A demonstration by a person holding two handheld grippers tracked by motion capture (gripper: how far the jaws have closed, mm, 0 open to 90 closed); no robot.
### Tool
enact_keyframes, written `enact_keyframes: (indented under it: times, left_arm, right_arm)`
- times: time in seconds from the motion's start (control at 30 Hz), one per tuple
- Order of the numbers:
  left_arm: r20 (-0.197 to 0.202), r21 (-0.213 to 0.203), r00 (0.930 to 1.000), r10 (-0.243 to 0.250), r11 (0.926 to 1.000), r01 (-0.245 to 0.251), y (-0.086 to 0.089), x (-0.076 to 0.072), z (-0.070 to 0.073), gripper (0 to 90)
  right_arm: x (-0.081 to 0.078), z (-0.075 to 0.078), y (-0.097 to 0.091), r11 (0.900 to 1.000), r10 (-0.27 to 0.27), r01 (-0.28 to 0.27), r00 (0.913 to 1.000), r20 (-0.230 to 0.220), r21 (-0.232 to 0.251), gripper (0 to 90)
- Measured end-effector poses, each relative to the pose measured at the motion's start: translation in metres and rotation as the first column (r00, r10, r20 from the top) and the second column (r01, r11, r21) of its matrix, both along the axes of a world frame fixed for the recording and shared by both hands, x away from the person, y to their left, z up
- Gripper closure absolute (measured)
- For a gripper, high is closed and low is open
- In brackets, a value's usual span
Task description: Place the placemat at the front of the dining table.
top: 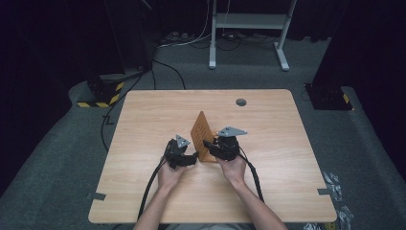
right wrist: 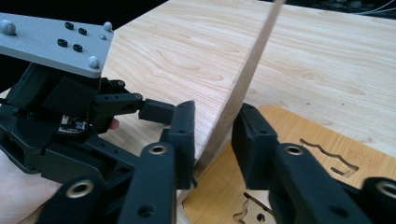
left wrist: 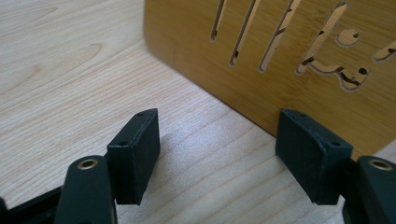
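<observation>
I find nothing I can actually read here. The orange-brown wooden board with cut-out slots [left wrist: 280, 56] carries pierced shapes, long slits and a curled figure with small dots, which may be lettering, but from my screen I cannot make out any word or number. The same cut-outs show on its lower leaf [right wrist: 327, 163] and stay just as illegible. The small dark circuit panel on the left gripper [right wrist: 72, 123] bears pale marks too tiny to read.
</observation>
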State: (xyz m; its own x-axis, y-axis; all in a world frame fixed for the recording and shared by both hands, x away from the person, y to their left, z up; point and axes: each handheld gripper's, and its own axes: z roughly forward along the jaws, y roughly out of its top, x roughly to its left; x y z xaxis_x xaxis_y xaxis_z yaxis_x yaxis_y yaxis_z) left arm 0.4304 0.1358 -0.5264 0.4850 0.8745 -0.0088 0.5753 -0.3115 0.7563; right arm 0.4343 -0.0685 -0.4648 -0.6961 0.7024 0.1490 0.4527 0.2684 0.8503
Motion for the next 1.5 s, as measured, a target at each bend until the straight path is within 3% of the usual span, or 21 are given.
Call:
enact_keyframes:
  times: [0.23, 0.5, 0.6, 0.73, 0.97, 1.17, 1.5]
  left_arm:
    - [-0.003, -0.011, 0.9999, 0.010, 0.9999, -0.010, 0.001, 0.000, 0.000, 31.1]
    - [0.025, -0.023, 0.9995, 0.018, 0.9996, -0.017, 0.006, -0.004, 0.001, 29.2]
    - [0.030, -0.056, 0.9992, 0.026, 0.9981, -0.024, 0.009, -0.004, 0.002, 29.0]
    - [0.039, -0.065, 0.9989, 0.026, 0.9976, -0.024, 0.011, -0.006, 0.003, 28.5]
    - [0.054, -0.052, 0.9981, 0.028, 0.9983, -0.025, 0.010, -0.007, 0.004, 25.8]
    - [0.051, -0.058, 0.9980, 0.038, 0.9977, -0.035, 0.010, -0.007, 0.004, 25.3]
    - [0.046, -0.055, 0.9971, 0.060, 0.9968, -0.057, 0.011, -0.006, 0.003, 26.0]
  right_arm:
    - [0.000, 0.002, -0.001, 0.9999, 0.013, -0.013, 0.9999, -0.003, 0.008, 77.1]
    - [-0.003, 0.005, 0.000, 0.9983, 0.054, -0.054, 0.9984, -0.012, 0.021, 84.9]
    - [-0.003, 0.006, 0.001, 0.9979, 0.065, -0.065, 0.9979, -0.007, 0.005, 85.7]
    - [-0.003, 0.007, 0.001, 0.9972, 0.074, -0.074, 0.9971, -0.017, 0.002, 86.3]
    - [-0.003, 0.010, -0.001, 0.9970, 0.077, -0.077, 0.9969, -0.012, 0.004, 86.4]
    - [-0.002, 0.016, -0.002, 0.9945, 0.100, -0.100, 0.9950, 0.008, -0.034, 86.5]
    - [0.000, 0.018, -0.013, 0.9962, 0.084, -0.084, 0.9965, 0.004, -0.023, 86.6]
